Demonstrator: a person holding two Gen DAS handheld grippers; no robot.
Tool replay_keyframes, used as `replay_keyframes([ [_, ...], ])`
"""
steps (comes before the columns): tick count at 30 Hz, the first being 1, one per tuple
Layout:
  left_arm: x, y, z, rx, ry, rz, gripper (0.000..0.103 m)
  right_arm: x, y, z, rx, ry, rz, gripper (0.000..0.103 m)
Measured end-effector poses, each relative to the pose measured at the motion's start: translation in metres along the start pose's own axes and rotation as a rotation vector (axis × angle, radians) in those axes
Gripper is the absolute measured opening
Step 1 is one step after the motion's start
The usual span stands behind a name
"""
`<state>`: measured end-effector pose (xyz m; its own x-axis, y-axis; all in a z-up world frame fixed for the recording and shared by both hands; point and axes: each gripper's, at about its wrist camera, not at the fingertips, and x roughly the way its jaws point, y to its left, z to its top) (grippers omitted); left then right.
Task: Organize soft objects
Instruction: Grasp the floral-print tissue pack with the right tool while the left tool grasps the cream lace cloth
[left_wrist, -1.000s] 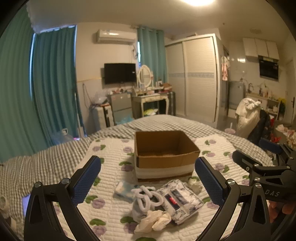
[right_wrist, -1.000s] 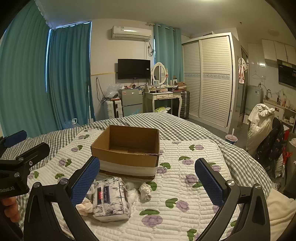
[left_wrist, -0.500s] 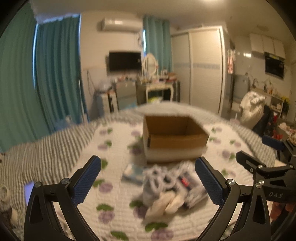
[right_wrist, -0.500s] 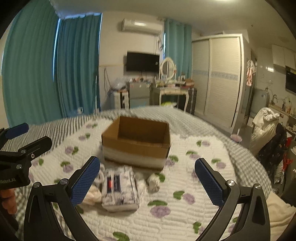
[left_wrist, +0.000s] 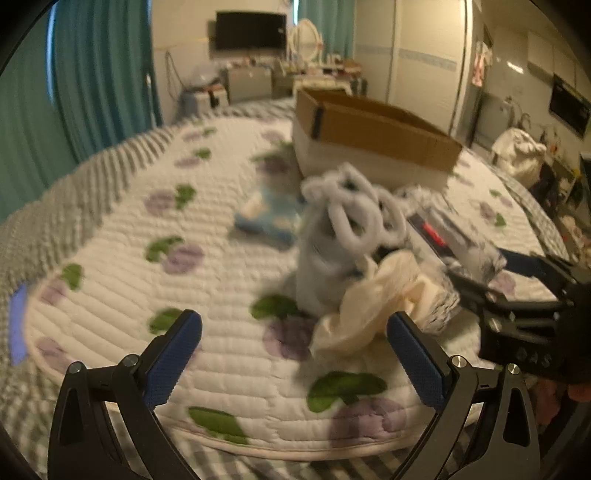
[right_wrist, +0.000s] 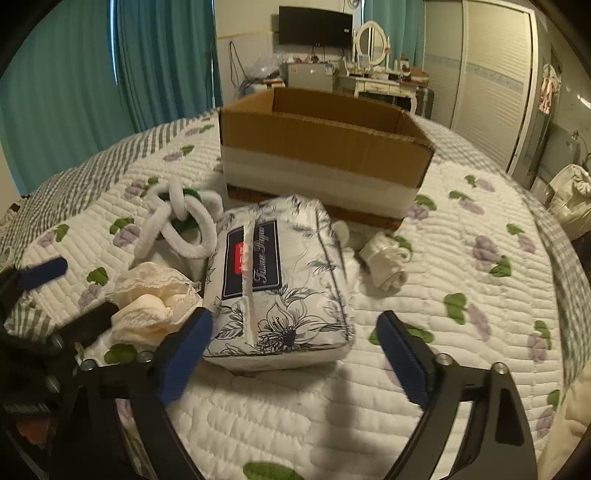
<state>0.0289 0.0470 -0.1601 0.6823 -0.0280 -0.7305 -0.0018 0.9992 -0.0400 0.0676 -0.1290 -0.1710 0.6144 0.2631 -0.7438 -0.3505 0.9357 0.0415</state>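
Note:
An open cardboard box (right_wrist: 325, 147) (left_wrist: 373, 136) stands on the quilted bed. In front of it lie a floral tissue pack (right_wrist: 280, 284) (left_wrist: 454, 236), a white fuzzy looped item (right_wrist: 184, 221) (left_wrist: 351, 218), a cream lace cloth (right_wrist: 151, 302) (left_wrist: 373, 302), a rolled white sock (right_wrist: 384, 258) and a light blue item (left_wrist: 266, 218). My left gripper (left_wrist: 295, 354) is open, low over the quilt just before the cream cloth. My right gripper (right_wrist: 295, 350) is open, its fingers at the near end of the tissue pack.
The white quilt with purple flowers (right_wrist: 461, 266) lies on a grey checked sheet (left_wrist: 55, 195). Teal curtains (right_wrist: 74, 81), a dresser with a mirror (right_wrist: 373, 74) and a wardrobe (right_wrist: 495, 81) stand beyond the bed. A white bag (left_wrist: 521, 155) is at the right.
Both grippers have dropped and moved forward close to the pile of soft items; the box and items now loom much larger. Both stay open.

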Motion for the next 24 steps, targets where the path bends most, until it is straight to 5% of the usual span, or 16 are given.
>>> replay_keyframes([
  [5, 0.011, -0.012, -0.005, 0.034, 0.04, -0.045, 0.099, 0.005, -0.004, 0.0, 0.02, -0.008, 0.02, 0.057],
  [10, 0.019, -0.023, 0.0, 0.043, 0.069, -0.115, 0.067, -0.008, -0.015, 0.002, 0.065, -0.033, 0.052, 0.043],
  [12, 0.024, -0.028, 0.0, 0.053, 0.086, -0.145, 0.044, -0.01, -0.017, 0.002, 0.072, -0.04, 0.058, 0.033],
  [15, 0.026, -0.033, -0.001, 0.086, 0.103, -0.14, 0.021, -0.012, -0.018, 0.002, 0.071, -0.043, 0.062, 0.033],
  [24, -0.013, -0.037, 0.003, 0.112, 0.036, -0.145, 0.015, -0.044, -0.009, 0.003, 0.035, -0.112, 0.072, 0.028],
])
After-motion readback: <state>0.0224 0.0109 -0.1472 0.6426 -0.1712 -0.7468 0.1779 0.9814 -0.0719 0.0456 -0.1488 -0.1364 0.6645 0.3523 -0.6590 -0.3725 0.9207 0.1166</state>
